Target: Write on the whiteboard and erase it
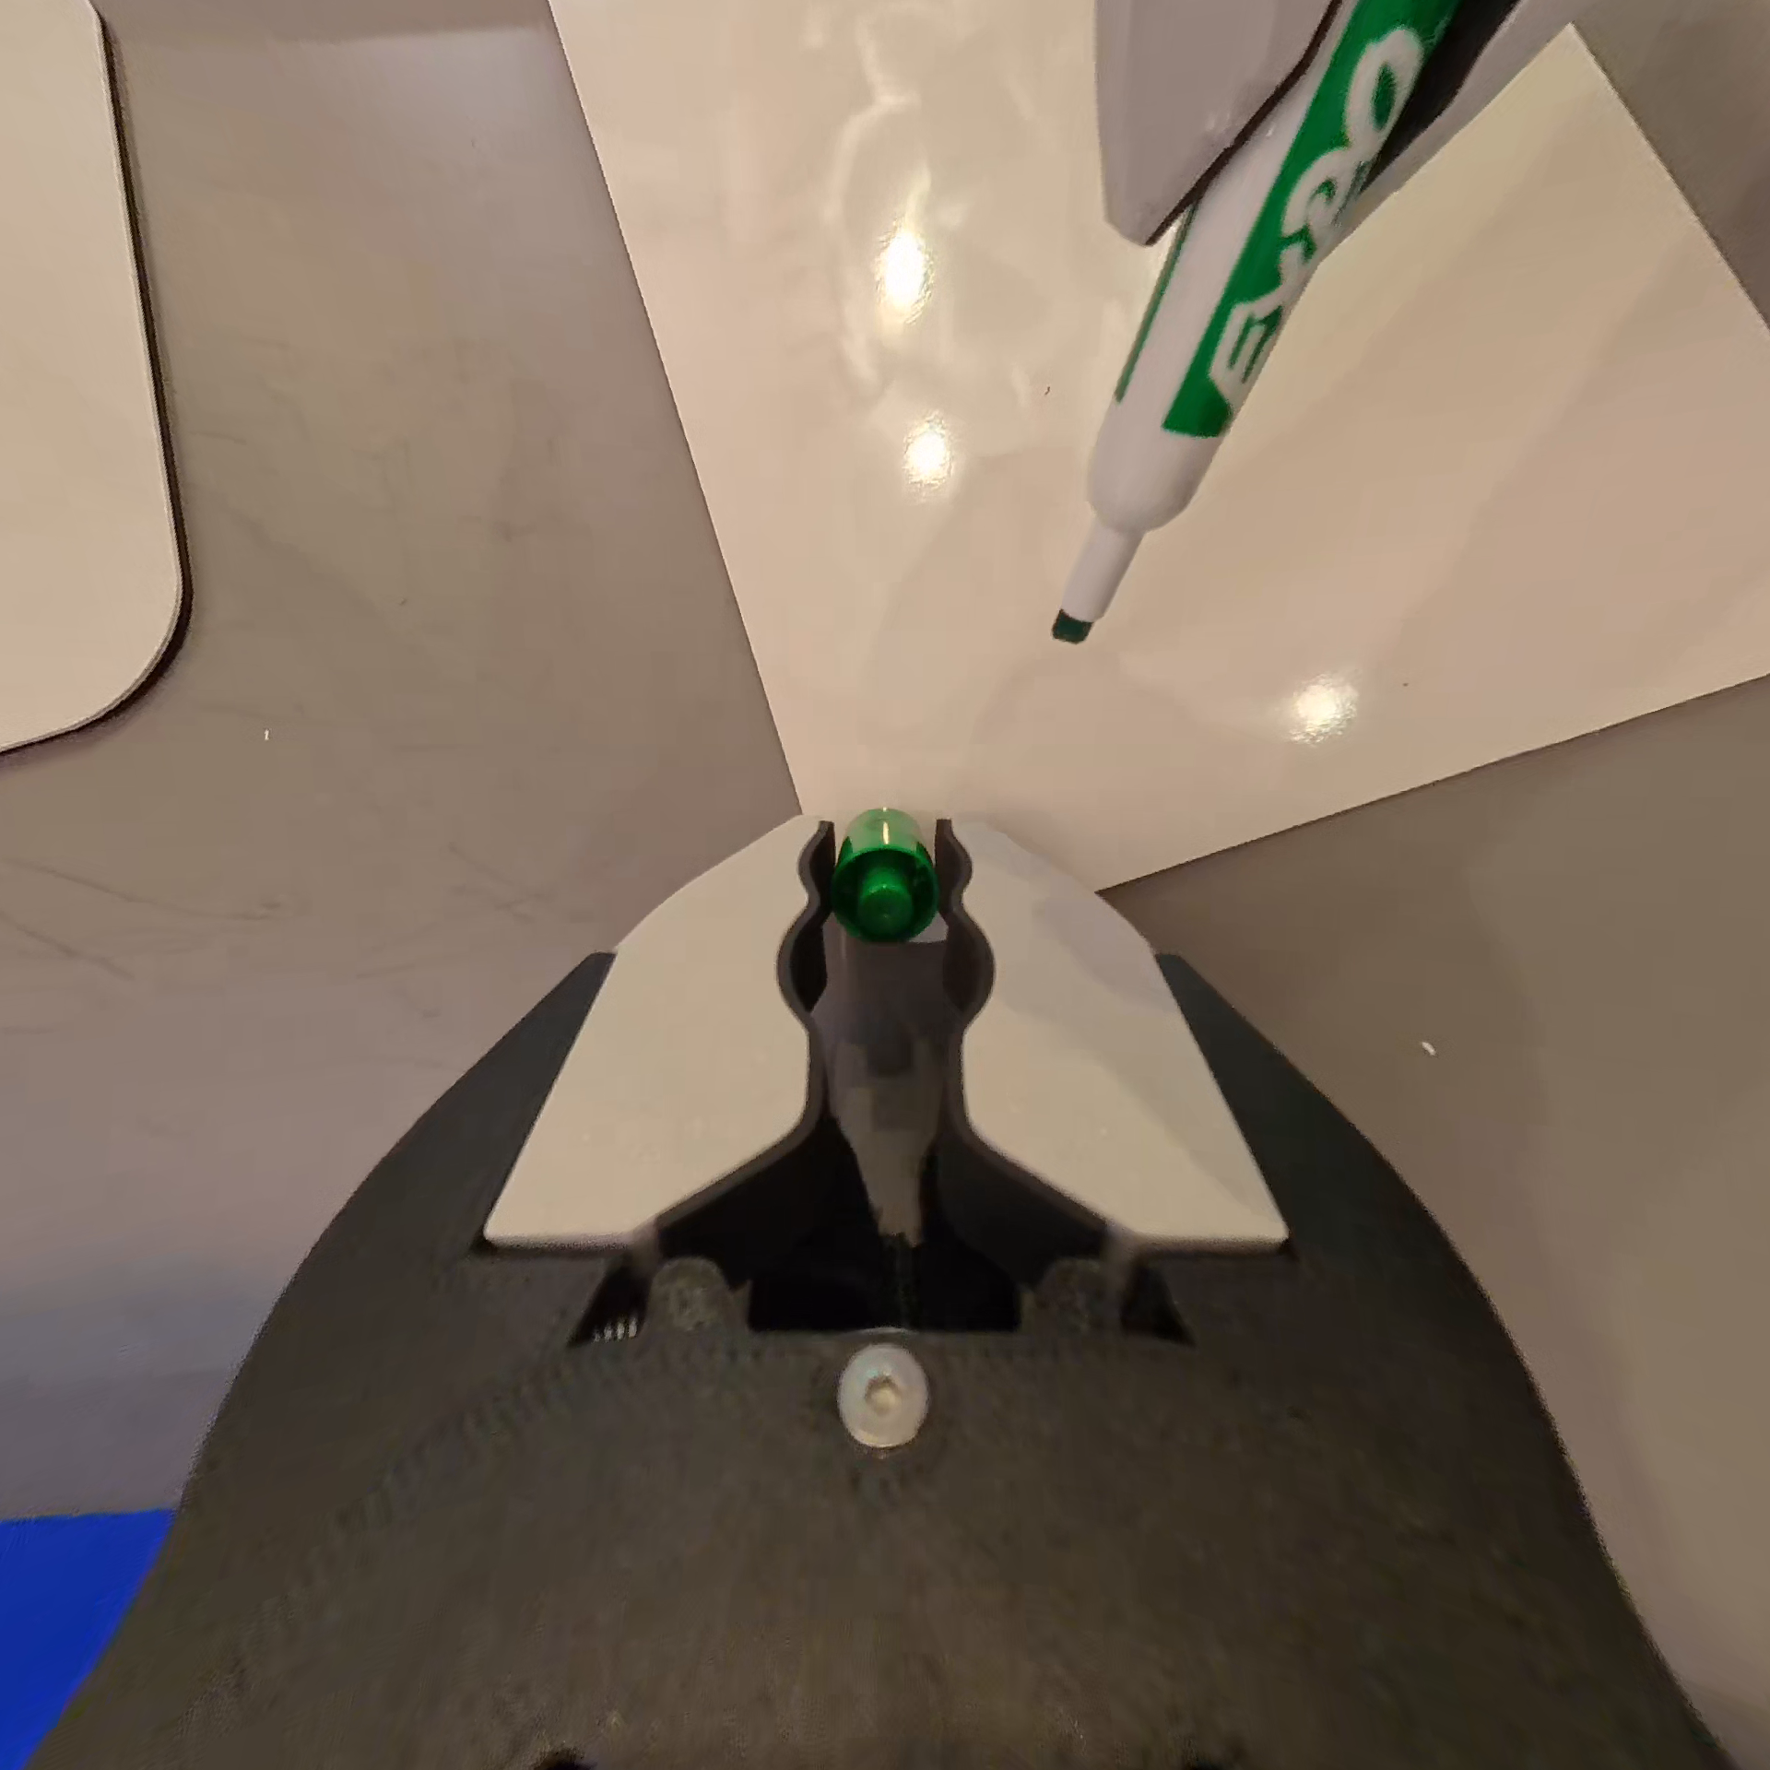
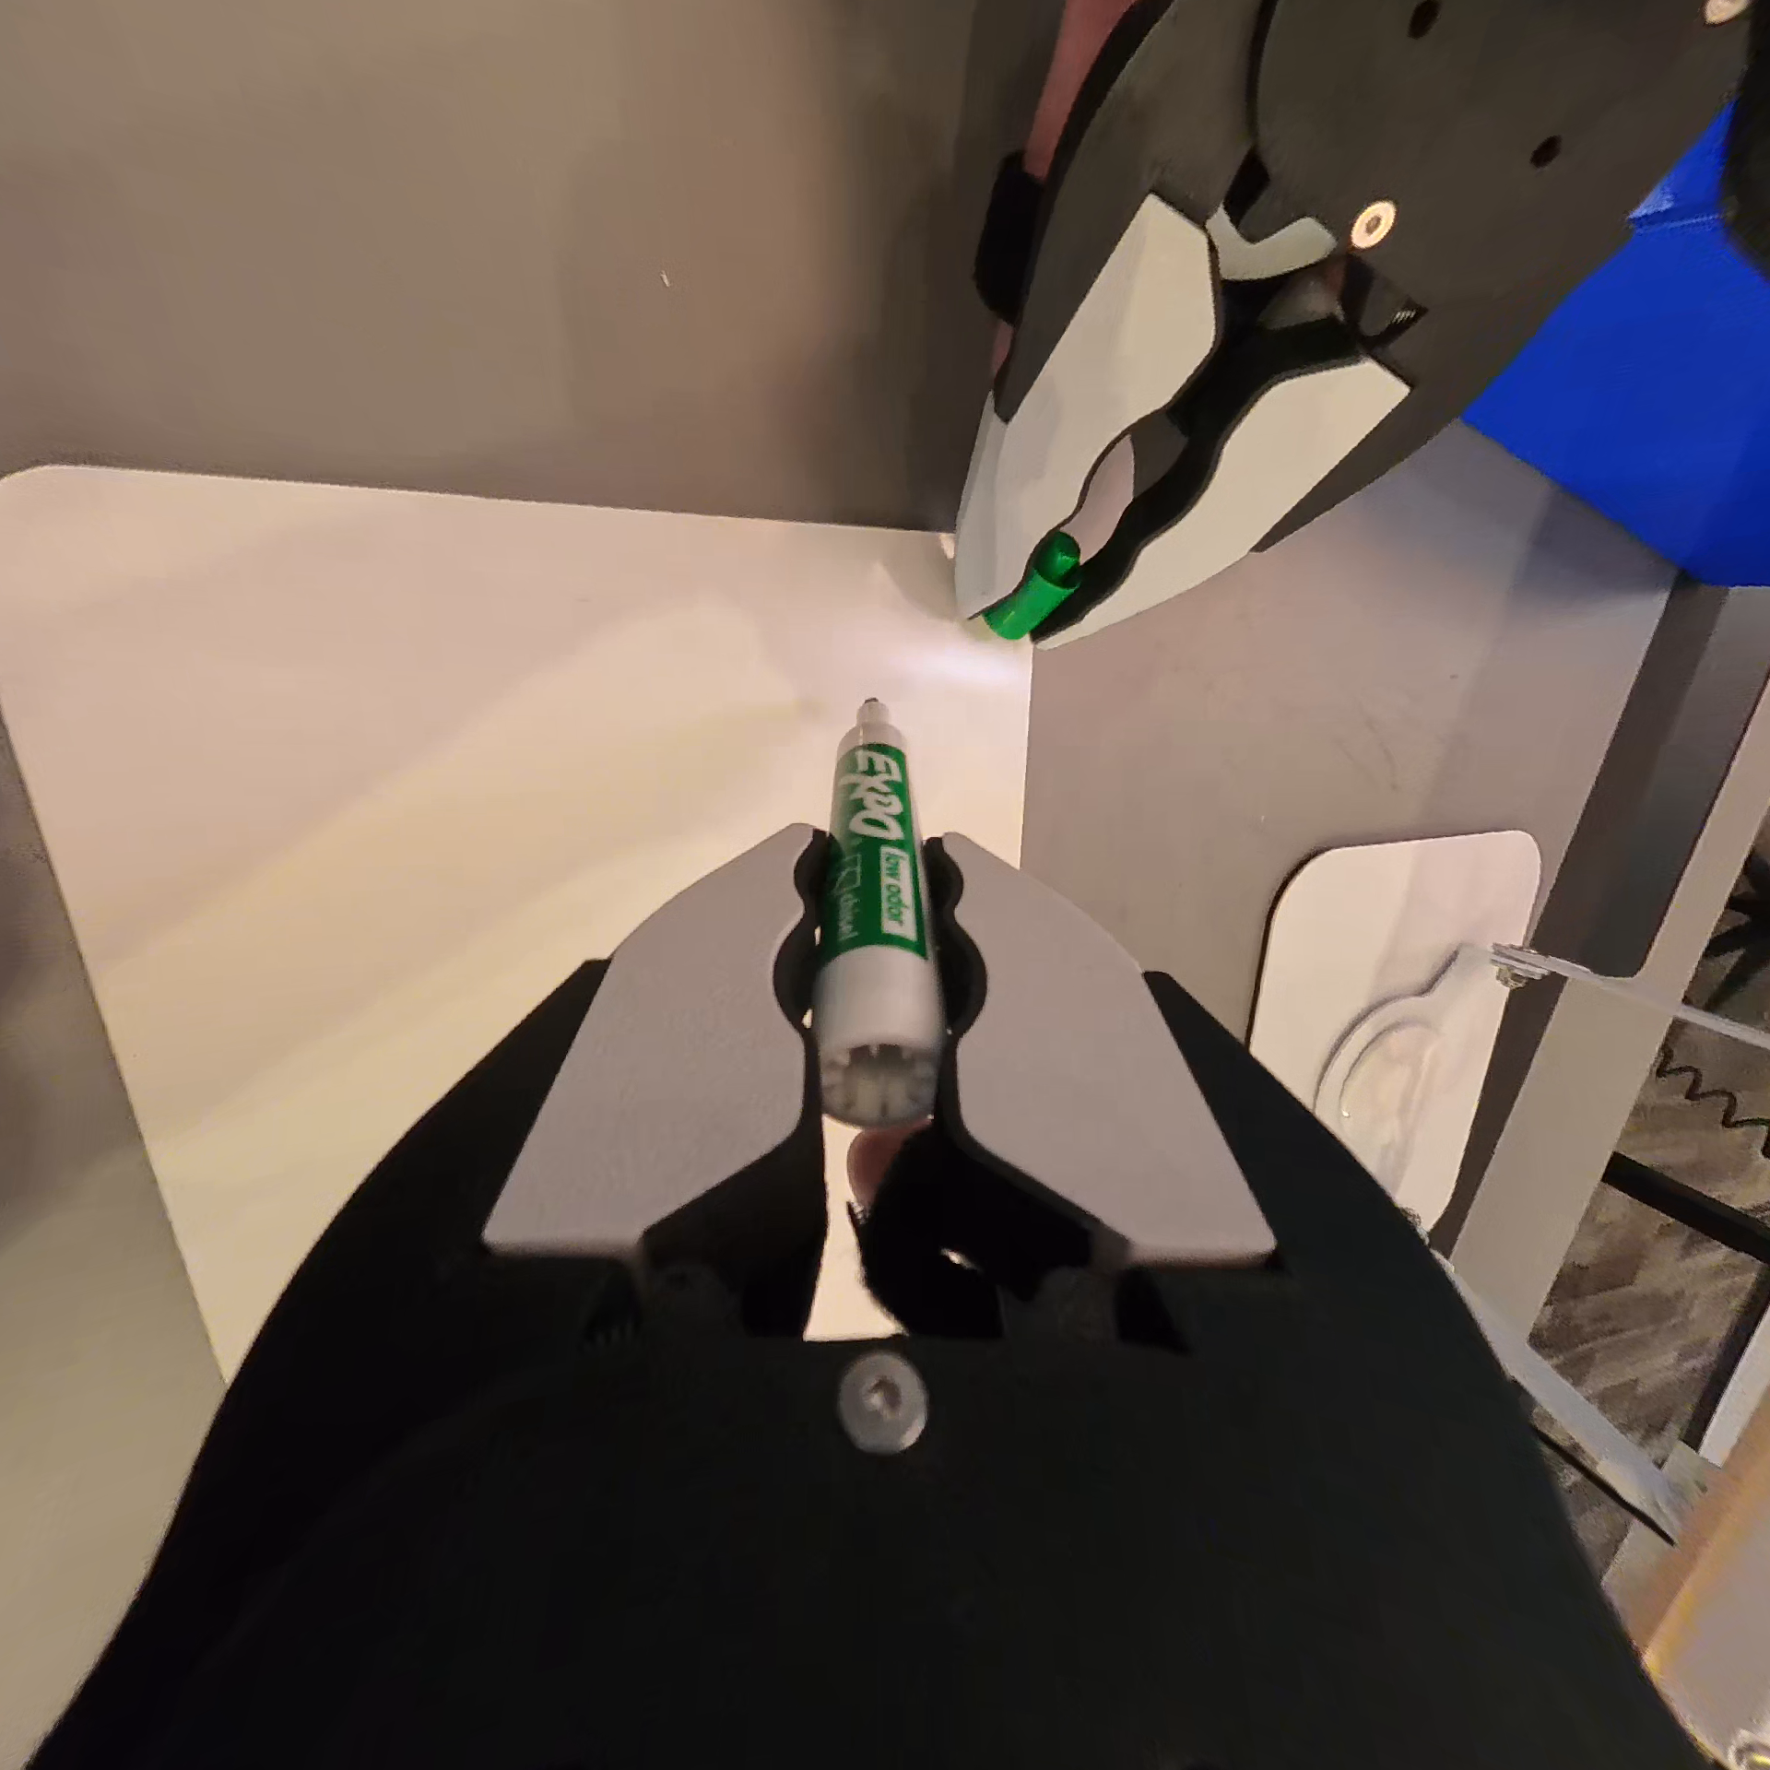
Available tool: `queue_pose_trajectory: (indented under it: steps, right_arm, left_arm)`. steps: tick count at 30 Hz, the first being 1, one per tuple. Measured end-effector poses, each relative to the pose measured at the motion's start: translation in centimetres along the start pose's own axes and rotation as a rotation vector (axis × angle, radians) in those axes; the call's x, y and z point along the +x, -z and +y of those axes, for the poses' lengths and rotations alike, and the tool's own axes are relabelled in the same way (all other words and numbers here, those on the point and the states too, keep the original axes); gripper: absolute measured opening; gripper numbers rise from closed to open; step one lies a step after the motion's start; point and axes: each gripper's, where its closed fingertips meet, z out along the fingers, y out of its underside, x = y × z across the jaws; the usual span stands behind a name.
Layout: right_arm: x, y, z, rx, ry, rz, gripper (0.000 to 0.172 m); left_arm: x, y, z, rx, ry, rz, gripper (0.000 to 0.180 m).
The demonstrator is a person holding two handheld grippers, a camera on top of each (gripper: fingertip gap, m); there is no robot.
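Whiteboard (image 2: pixel 479 766): lay flat on grey table (image 2: pixel 479 239), unmarked. Advised: lower the tip squarely and press lightly.
Right gripper (image 2: pixel 876 852): pinched green-and-white marker (image 2: pixel 876 900) by its barrel, tip (image 1: pixel 1075 627) ahead of the fingers, just above the board.
Left gripper (image 1: pixel 881 843): clamped green cap (image 1: pixel 881 886) over the board's corner.

The only readable writing is on the green label band of the white dry-erase marker (image 2: pixel 873 919): a white brand logo, plus smaller print beside it. Nothing else carries legible text.
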Motion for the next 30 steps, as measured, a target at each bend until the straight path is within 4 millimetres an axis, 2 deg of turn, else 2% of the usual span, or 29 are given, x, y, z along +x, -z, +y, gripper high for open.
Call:
queue_pose_trajectory:
  steps: [5,19,30]
  right_arm:
    - [0.5,-0.3,0.2,0.013,-0.019,0.01,0.021]
    - [0.4,0.8,2.2,-0.034,-0.073,0.027,0.021]
    - [0.0,-0.9,2.2,-0.069,-0.071,-0.01,0.021]
  left_arm:
    - [0.0,-0.1,0.0,-0.008,-0.016,-0.014,0.02]
    - [0.1,-0.2,0.2,-0.012,0.003,0.005,0.02]
    - [0.0,-0.2,0.2,-0.011,0.018,0.005,0.02]
